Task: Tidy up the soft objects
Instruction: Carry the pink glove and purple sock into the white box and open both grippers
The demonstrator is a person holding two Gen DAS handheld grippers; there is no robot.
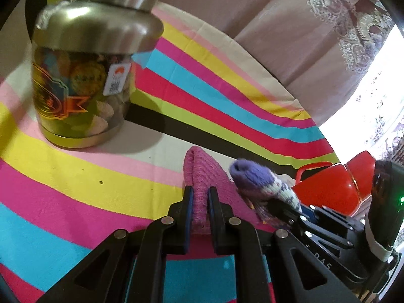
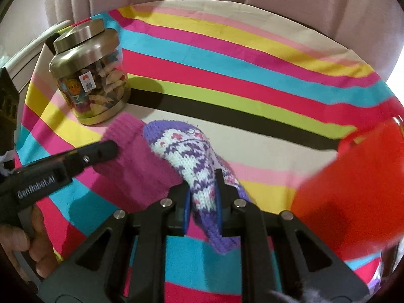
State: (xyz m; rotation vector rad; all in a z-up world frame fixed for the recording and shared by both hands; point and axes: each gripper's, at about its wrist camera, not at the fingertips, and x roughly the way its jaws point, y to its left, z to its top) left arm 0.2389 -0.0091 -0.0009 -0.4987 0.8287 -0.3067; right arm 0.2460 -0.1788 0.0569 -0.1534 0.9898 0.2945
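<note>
In the left wrist view, a pink knitted sock (image 1: 202, 164) rises off the striped cloth, and my left gripper (image 1: 200, 189) is shut on its edge. Right beside it is a purple and white patterned sock (image 1: 248, 176), with my right gripper (image 1: 276, 208) coming in from the right and pinching it. The right wrist view shows the patterned sock (image 2: 186, 149) squeezed between the blue pads of my right gripper (image 2: 203, 184), its toe hanging below the fingers. The pink sock (image 2: 141, 166) touches it on the left, where my left gripper (image 2: 111, 147) grips it.
A glass jar with a metal lid (image 1: 85, 75) (image 2: 91, 75) stands on the striped cloth (image 1: 63, 176) at the left. A red plastic container (image 1: 333, 186) (image 2: 353, 181) sits close on the right. Curtains (image 1: 277, 25) hang behind. A person's hand (image 2: 25, 247) holds the left gripper.
</note>
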